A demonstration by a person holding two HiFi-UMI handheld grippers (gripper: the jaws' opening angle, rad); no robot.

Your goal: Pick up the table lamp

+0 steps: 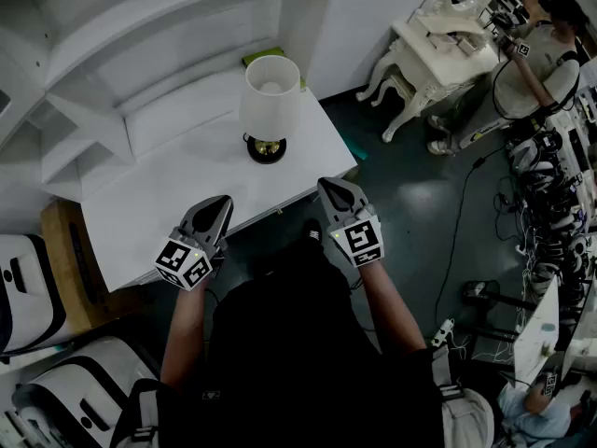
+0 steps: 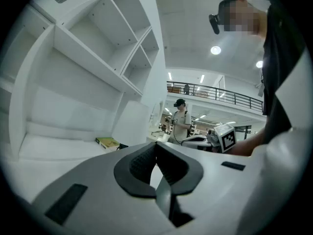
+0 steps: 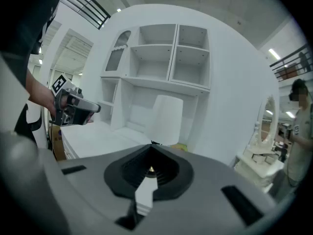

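Standing upright on the white tabletop (image 1: 168, 194), the table lamp (image 1: 270, 101) has its long axis vertical, with its white shade (image 1: 271, 96) above a dark round base (image 1: 267, 149) that shows a glint of brass; both pairs of tongs hang on the near side of the lamp, over the tabletop's front edge and well apart from it; the left tongs (image 1: 222, 202) sit to the lamp's near left and the right tongs (image 1: 331, 187) to its near right, so neither hand looks clearly closer.

The left tongs (image 2: 156, 146) are pressed together with nothing in them; the right tongs (image 3: 149, 148) likewise meet at their tips and carry nothing; only a speck of brass from the far-off base shows through the gap behind those tips.

In the right gripper view the lamp (image 3: 167, 119) stands almost dead ahead along the jaws, so I judge the right hand better lined up for the reach; either pair must spread before it can take hold.

From above, the shade hides the stem entirely, so the place to grip cannot be seen there; a green book (image 1: 261, 56) lies just behind the lamp, partly covered by the shade; white shade against white shelf unit (image 3: 166, 53) leaves its edges faint.
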